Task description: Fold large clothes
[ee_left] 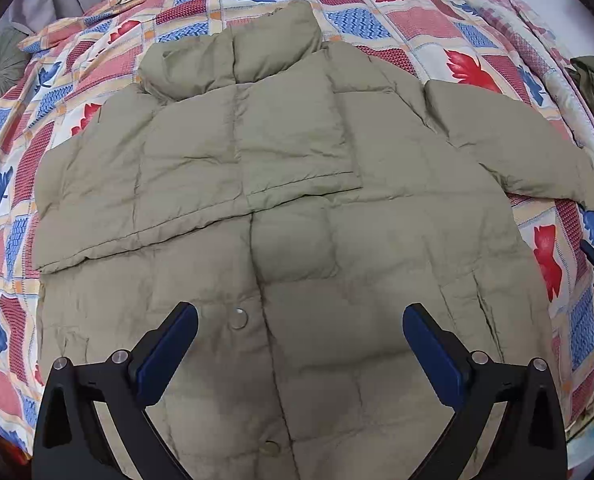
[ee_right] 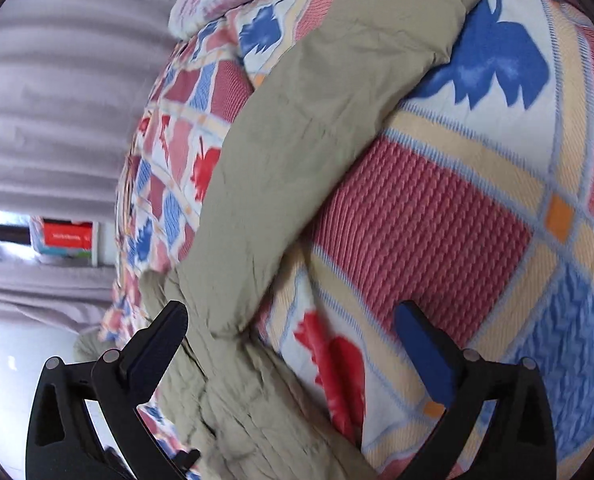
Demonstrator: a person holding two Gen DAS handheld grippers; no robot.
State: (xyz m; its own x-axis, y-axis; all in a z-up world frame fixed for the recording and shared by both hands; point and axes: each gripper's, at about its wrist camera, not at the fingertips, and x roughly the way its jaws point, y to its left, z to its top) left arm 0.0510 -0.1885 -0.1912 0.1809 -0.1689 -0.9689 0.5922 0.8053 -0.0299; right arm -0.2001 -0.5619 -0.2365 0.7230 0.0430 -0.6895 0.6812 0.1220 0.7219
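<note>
The left gripper (ee_left: 300,322) hangs with jaws spread wide and empty above the front placket of the khaki puffer jacket (ee_left: 281,184), whose collar lies toward 12 o'clock and folded sleeve toward 10. The right gripper (ee_right: 291,324), jaws equally wide and holding nothing, straddles the jacket's other sleeve (ee_right: 297,140), which runs from 6 to 1 o'clock across the patchwork quilt (ee_right: 437,216) on the bed.
</note>
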